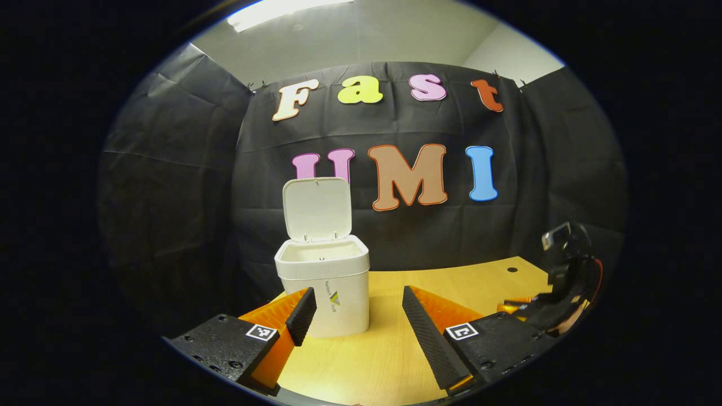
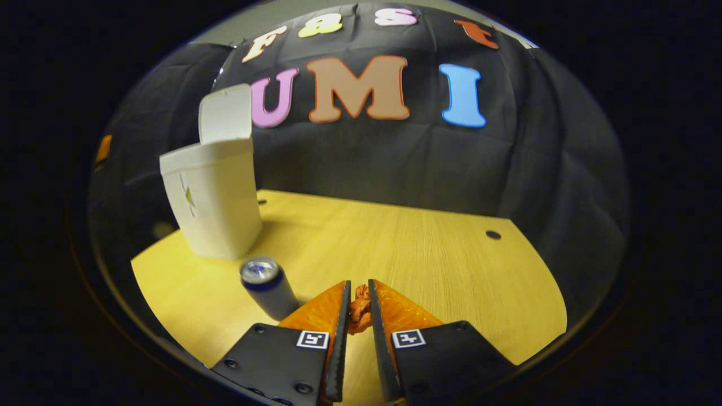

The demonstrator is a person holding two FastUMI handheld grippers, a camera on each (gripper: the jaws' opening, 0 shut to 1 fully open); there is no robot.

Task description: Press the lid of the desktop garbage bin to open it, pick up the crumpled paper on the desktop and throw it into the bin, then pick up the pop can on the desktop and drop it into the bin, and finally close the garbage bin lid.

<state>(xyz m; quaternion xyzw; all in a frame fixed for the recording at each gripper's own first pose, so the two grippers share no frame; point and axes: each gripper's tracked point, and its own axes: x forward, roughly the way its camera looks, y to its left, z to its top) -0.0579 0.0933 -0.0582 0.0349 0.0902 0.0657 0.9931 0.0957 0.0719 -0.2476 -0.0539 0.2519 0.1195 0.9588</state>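
Closest to the lens at the bottom centre of the right gripper view, the right gripper (image 2: 359, 307) has its two fingers drawn nearly together on the crumpled paper (image 2: 359, 309), an orange wad pinched between the inner faces just above the yellow desktop (image 2: 428, 254).

Biggest of the task's things, the white garbage bin (image 2: 213, 197) stands at the upper left of that frame with its lid (image 2: 225, 115) tipped up and the mouth open.

To do this step well, I judge the wad should be lifted straight up, carried above the rim, and let go only once it is over the opening.

Smaller, the pop can (image 2: 269, 293) stands upright just left of the fingers, so the lift should not brush it.

Low in the left gripper view, the left gripper (image 1: 355, 318) is spread wide and empty before the bin.
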